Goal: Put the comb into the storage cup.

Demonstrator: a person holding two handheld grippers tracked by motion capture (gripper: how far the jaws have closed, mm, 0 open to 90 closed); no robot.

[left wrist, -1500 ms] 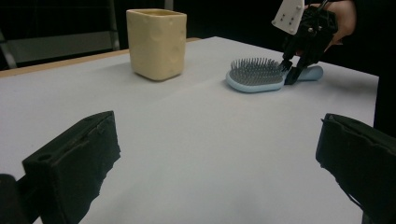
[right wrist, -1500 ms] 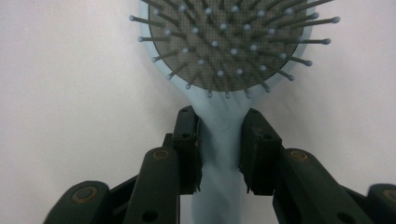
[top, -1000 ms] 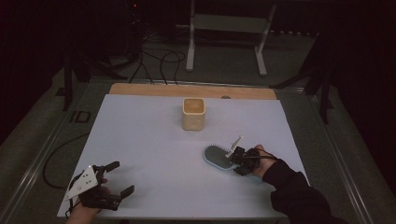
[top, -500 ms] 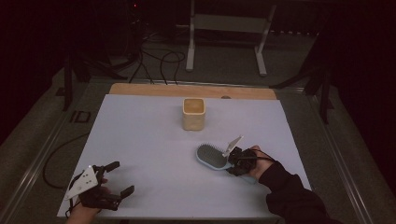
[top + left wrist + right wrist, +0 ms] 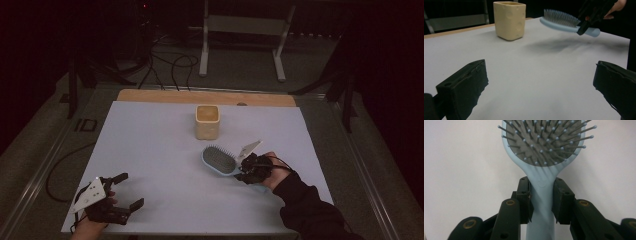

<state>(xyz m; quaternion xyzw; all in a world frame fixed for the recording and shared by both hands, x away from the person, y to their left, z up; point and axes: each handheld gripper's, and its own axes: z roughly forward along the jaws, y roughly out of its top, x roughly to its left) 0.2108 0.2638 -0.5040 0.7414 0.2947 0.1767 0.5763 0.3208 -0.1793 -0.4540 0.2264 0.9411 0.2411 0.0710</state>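
Note:
A light blue hairbrush [image 5: 220, 160] with grey bristles facing up hangs above the white table, right of centre. My right gripper [image 5: 248, 169] is shut on its handle; in the right gripper view the two jaws clamp the hairbrush [image 5: 541, 192] just below the head. From the left gripper view the hairbrush [image 5: 564, 21] floats over its own shadow, held by the right gripper [image 5: 586, 21]. A cream square cup [image 5: 207, 121] stands upright behind it, also cream cup [image 5: 509, 19]. My left gripper [image 5: 125, 191] rests open at the near left corner, with nothing between its jaws.
The white table sheet [image 5: 150, 145] has a wooden strip [image 5: 160, 95] along its far edge. Beyond it are a metal stand [image 5: 240, 30] and cables [image 5: 170, 62] on the dark floor. A black cable [image 5: 60, 165] lies left of the table.
My right gripper has lifted the hairbrush and carried it left and slightly away, toward the cup. The left gripper has stayed where it was.

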